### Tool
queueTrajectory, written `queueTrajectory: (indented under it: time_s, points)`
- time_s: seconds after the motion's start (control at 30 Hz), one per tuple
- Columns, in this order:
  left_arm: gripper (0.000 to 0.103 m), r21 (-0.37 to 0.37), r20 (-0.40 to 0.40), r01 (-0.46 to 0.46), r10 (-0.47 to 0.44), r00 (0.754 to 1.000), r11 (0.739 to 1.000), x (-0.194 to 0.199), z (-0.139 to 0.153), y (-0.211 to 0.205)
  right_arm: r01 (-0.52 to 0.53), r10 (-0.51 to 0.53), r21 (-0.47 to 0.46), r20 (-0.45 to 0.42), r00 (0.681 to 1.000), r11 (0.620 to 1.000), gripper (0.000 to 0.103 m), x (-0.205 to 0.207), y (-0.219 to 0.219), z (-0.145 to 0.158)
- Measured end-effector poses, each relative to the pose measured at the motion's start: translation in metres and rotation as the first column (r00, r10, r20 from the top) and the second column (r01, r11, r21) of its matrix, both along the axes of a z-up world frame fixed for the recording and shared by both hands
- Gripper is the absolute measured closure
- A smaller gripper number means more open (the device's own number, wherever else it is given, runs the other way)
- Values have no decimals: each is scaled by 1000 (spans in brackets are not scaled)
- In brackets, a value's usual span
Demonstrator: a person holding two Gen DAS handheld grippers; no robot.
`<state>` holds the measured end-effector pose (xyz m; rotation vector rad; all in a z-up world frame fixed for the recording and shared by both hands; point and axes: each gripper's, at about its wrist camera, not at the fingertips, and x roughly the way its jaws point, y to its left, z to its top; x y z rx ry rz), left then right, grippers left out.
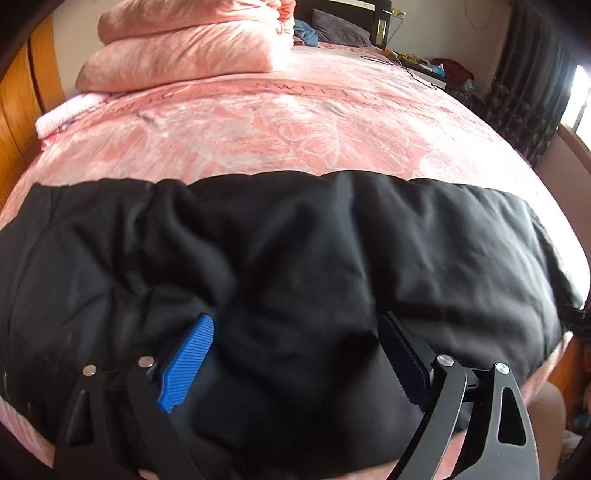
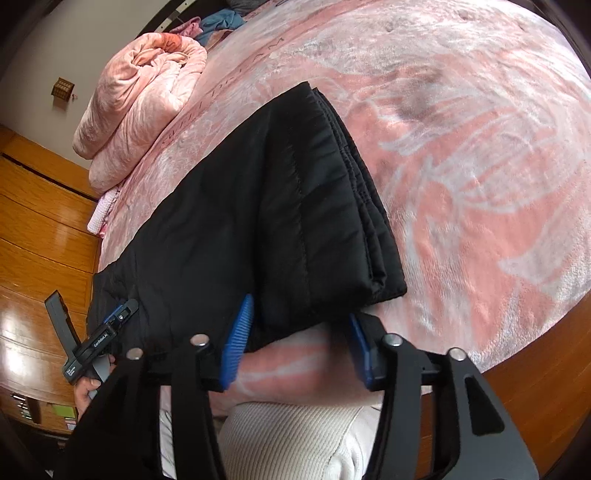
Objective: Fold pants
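Jaws apart on both grippers, black pants (image 1: 295, 258) lying lengthwise along bed (image 1: 295, 122) edge

Pink bedspread (image 1: 295, 122), wooden wardrobe (image 2: 33, 221), dark curtains (image 1: 524, 81) beside bright window (image 1: 580, 99)

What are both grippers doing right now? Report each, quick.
Left gripper: open, jaws spread over the black pants, gripping nothing.
Right gripper: open at the pants' near edge, holding nothing.

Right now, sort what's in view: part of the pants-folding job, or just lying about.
Job:
black pants
left gripper
right gripper
pink bed cover

Lying about:
folded pink quilt
blue garment
dark curtain
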<state>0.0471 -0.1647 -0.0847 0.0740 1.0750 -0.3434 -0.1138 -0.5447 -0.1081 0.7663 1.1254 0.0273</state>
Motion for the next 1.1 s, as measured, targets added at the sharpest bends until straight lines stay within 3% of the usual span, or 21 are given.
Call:
queueTrajectory:
  time_s: [0.1, 0.2, 0.27, 0.33, 0.4, 0.57, 0.63, 0.67, 0.73, 0.8, 1.0, 1.1]
  points:
    - [11, -44, -21, -13, 12, 1000, 999, -12, 7, 2, -1, 1, -11, -11, 1000, 1000, 21, 0, 9, -3]
    - [9, -57, -32, -2, 0, 1000, 998, -25, 10, -2, -71, 69, -110, -26, 997, 991, 3, 11, 31, -2]
    - [8, -53, -29, -1, -1, 1000, 999, -32, 10, -3, -108, 96, -233, -60, 994, 967, 2, 18, 49, 0]
    - [8, -56, -34, -1, -1, 999, 998, -36, 10, -2, -86, 77, -274, -44, 996, 958, 2, 20, 57, 5]
    - [8, -59, -32, -9, 7, 999, 998, -39, 12, 2, -39, 33, -230, -28, 999, 972, 2, 17, 53, 6]
    - [7, -58, -20, -51, 50, 999, 997, -35, 15, 18, 110, -110, 2, 25, 994, 994, 5, 3, 16, -2]
    - [7, -47, -26, -64, 63, 998, 997, -31, 11, 23, 137, -137, 20, 33, 990, 990, 29, 3, 8, -3]
    - [7, -49, -34, -74, 72, 997, 996, -29, 9, 26, 140, -140, 7, 32, 990, 990, 49, 4, 4, -3]
    - [7, -66, -46, -86, 83, 996, 994, -25, 7, 30, 122, -122, 31, 23, 992, 992, 62, 10, 2, -7]
    - [7, -74, -52, -91, 88, 995, 993, -22, 5, 32, 111, -115, 81, 41, 993, 991, 84, 12, 0, -7]
    - [7, -71, -46, -96, 93, 995, 993, -19, 2, 31, 54, -66, 64, 201, 977, 997, 91, 10, -6, 41]
    - [7, -106, -10, -116, 115, 993, 988, -17, 11, 29, 38, -54, 58, 300, 952, 998, 92, 13, -10, 73]
